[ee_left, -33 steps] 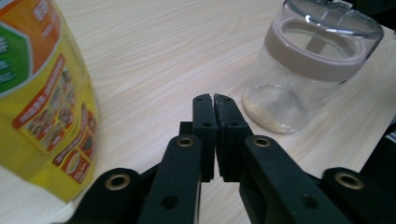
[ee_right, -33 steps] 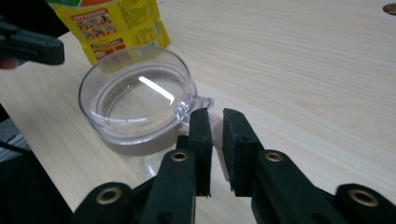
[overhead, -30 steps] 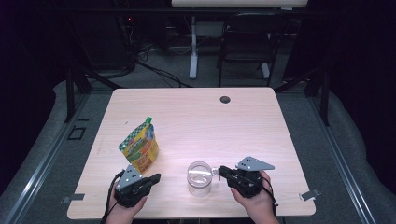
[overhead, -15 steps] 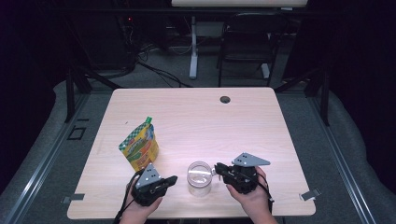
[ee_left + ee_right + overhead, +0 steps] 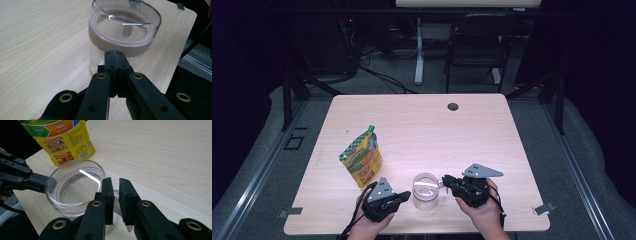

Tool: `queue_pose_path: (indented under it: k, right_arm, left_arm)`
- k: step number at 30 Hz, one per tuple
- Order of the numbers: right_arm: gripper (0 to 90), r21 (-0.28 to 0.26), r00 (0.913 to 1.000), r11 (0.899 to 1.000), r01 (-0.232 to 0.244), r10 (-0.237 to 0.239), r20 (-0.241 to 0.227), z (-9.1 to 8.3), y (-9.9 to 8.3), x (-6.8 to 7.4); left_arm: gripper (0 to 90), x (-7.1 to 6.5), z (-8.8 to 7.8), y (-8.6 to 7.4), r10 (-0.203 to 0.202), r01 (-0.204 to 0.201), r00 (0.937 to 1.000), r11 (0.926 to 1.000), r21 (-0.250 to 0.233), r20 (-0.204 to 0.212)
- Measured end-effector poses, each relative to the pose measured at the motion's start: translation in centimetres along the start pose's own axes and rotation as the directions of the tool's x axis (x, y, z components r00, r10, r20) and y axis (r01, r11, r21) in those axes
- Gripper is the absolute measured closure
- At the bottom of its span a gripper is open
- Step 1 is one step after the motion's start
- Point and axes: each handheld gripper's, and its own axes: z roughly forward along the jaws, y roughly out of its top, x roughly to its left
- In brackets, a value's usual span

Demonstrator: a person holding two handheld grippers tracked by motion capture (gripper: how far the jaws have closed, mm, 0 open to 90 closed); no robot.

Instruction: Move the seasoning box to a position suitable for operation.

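A clear jar [image 5: 425,190] with a clear lid stands near the table's front edge. My left gripper [image 5: 404,196] is at its left side, jaws shut and empty. In the left gripper view, the tips of the left gripper [image 5: 114,53] are right at the wall of the jar [image 5: 125,32]; I cannot tell if they touch. My right gripper [image 5: 445,180] reaches in from the jar's right. In the right gripper view, the right gripper [image 5: 114,185] is shut on a small clear tab [image 5: 116,194] at the lid's rim, above the jar [image 5: 75,187].
A yellow and green snack pouch [image 5: 361,157] stands upright to the left of the jar and behind my left gripper; the pouch [image 5: 62,140] is just beyond the jar in the right gripper view. A dark grommet hole [image 5: 453,106] sits near the table's [image 5: 422,130] far edge.
My left gripper has slid to the right along the front edge, up to the jar's side. The right gripper has stayed at the jar's rim.
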Motion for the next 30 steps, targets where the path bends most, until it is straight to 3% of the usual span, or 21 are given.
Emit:
queue_pose_path:
  k: [24,30]
  right_arm:
    - [80.1,-0.010,1.0000,1.000,-0.001,0.001,0.000,-0.15,-0.33,0.07]
    - [74.3,-0.007,0.9995,1.000,0.028,-0.028,0.011,-0.41,-0.57,0.15]
  left_arm:
    - [90.0,-0.32,0.08,0.47,0.023,-0.023,0.9994,0.9997,-0.011,0.024]
    - [90.0,-0.54,0.14,0.68,0.032,-0.031,0.9991,0.9993,-0.022,0.027]
